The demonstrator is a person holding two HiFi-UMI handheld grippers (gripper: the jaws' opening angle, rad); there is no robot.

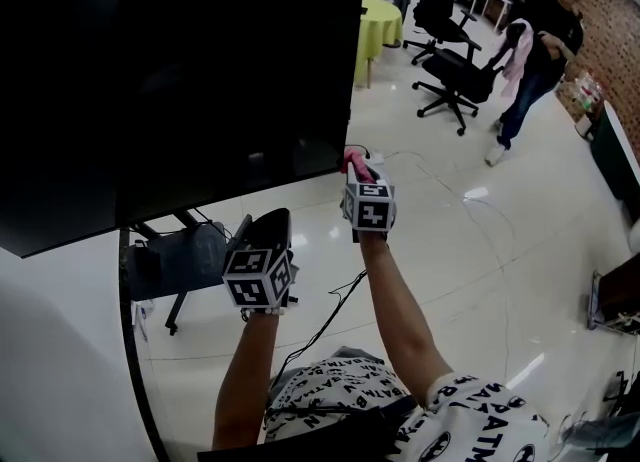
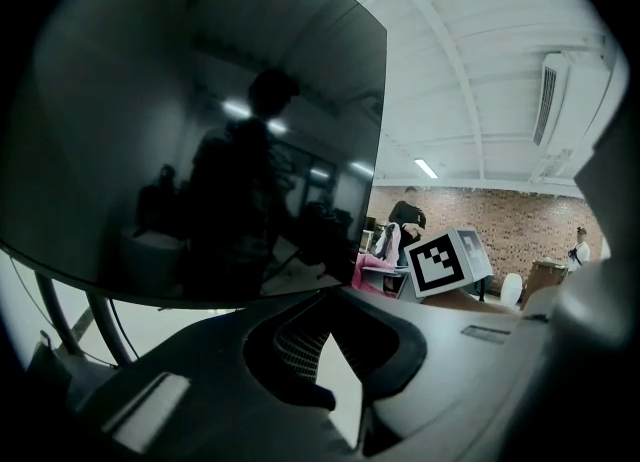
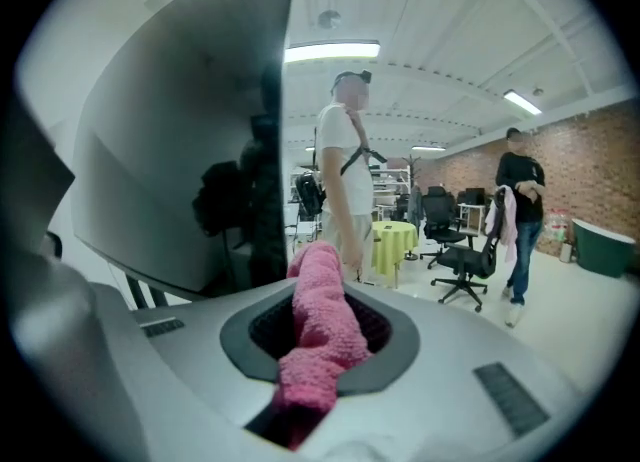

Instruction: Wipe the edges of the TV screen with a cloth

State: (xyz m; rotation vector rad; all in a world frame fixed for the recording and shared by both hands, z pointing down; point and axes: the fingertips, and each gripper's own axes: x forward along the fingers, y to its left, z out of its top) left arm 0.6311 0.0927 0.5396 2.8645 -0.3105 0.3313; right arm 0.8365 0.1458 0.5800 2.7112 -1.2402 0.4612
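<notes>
The big black TV screen [image 1: 170,70] fills the upper left of the head view. Its lower right corner is just left of my right gripper [image 1: 357,163], which is shut on a pink cloth [image 1: 354,159]. In the right gripper view the pink cloth [image 3: 320,320] sticks up out of the right gripper [image 3: 318,345], close to the TV's [image 3: 190,150] right edge. My left gripper [image 1: 268,235] hangs below the screen's bottom edge, apart from it. In its own view the left gripper [image 2: 335,345] looks shut with nothing in it, under the TV [image 2: 200,130].
The TV stand's dark legs [image 1: 170,260] and a cable [image 1: 330,310] lie on the glossy floor below. Behind are a yellow-green table [image 1: 378,25], office chairs [image 1: 450,75] and a person in dark clothes [image 1: 535,50]. A person in white [image 3: 345,180] stands past the TV's edge.
</notes>
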